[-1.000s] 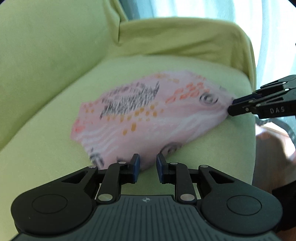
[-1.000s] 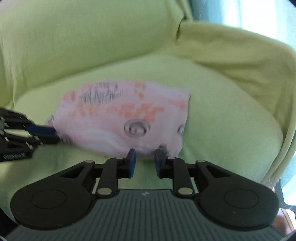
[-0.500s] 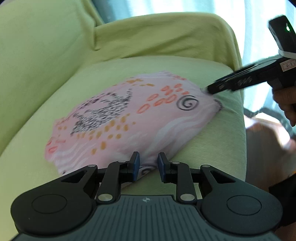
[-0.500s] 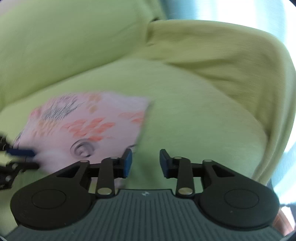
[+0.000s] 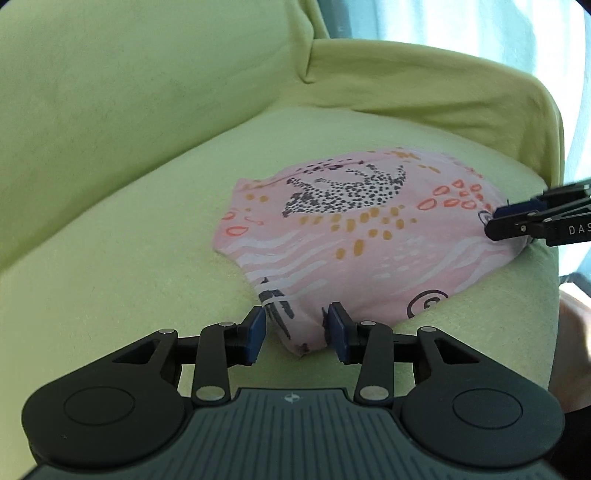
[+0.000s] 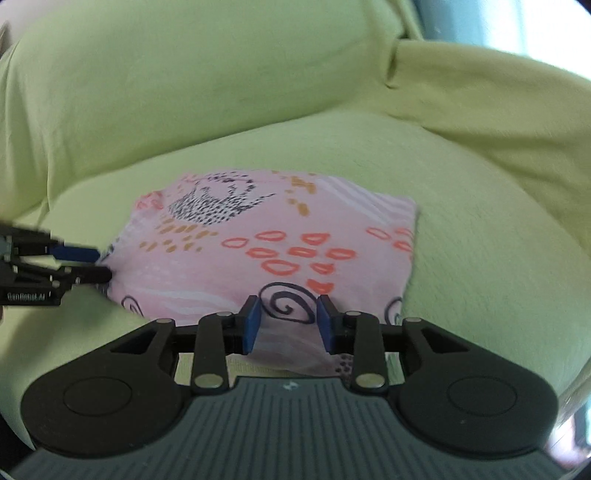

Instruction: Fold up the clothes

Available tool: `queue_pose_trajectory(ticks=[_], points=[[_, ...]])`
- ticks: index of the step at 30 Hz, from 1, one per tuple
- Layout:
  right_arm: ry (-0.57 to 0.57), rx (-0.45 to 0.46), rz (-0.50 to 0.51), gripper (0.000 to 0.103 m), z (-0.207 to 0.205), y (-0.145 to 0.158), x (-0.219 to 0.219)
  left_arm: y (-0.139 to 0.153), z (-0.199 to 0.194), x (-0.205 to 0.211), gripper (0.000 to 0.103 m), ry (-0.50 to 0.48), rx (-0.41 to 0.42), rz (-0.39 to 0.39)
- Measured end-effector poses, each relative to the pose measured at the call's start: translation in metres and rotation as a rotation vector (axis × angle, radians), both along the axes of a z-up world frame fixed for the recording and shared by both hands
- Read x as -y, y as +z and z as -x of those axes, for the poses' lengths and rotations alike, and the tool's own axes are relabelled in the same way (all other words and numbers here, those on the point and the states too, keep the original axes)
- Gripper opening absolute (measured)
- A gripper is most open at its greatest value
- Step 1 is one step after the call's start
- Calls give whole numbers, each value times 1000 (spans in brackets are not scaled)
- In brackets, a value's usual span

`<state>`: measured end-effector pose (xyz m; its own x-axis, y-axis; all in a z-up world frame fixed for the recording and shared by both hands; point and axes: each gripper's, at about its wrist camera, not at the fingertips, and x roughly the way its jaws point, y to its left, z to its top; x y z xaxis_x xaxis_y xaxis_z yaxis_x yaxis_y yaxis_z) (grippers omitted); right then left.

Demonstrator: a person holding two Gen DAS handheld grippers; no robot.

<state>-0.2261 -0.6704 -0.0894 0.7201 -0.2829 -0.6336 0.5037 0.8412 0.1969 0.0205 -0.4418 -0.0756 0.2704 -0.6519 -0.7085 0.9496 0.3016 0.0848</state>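
Note:
A pink patterned cloth [image 5: 351, 236] lies folded flat on the green sofa seat [image 5: 129, 258]. My left gripper [image 5: 295, 325] stands open, its blue pads on either side of the cloth's near corner, which bunches up between them. My right gripper [image 6: 286, 317] is also open, straddling the cloth's [image 6: 266, 236] near edge by a black spiral print. From the left wrist view, the right gripper [image 5: 495, 223] sits at the cloth's right corner. From the right wrist view, the left gripper [image 6: 103, 265] sits at the cloth's left corner.
The sofa backrest [image 6: 184, 92] rises behind the seat and a covered armrest [image 5: 443, 96] curves along the far side. A pale curtain [image 5: 517, 29] hangs beyond it. The seat's edge drops off to a brown floor [image 5: 572, 317] at the right.
Both grippers came back down to the cloth's near edge after the right one swung up and away. Their jaws now stand wider, with cloth between the pads.

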Motion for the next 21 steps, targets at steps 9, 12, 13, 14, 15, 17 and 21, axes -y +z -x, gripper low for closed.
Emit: queue_pose_trajectory(ticks=[9,12,13,14,15,17,21], points=[[-60,-51,37,32,-16,8,-7,1,-13,-17,18,109,56,-13],[-15,-16,94,31,-19,14,-26,9,-14,-18,18,123,56,39],[3,1,104,31,-21,16,-32,12,-11,-17,19,113,57,54],[24,23,103,31,-22,18,-38,14,-7,-14,19,98,60,61],[43,38,98,31,-25,19,-42,15,-3,-10,20,77,63,62],[74,49,97,31,-30,21,-50,16,6,-1,20,28,62,63],[86,40,76,31,-40,18,-51,13,22,17,21,-43,35,48]])
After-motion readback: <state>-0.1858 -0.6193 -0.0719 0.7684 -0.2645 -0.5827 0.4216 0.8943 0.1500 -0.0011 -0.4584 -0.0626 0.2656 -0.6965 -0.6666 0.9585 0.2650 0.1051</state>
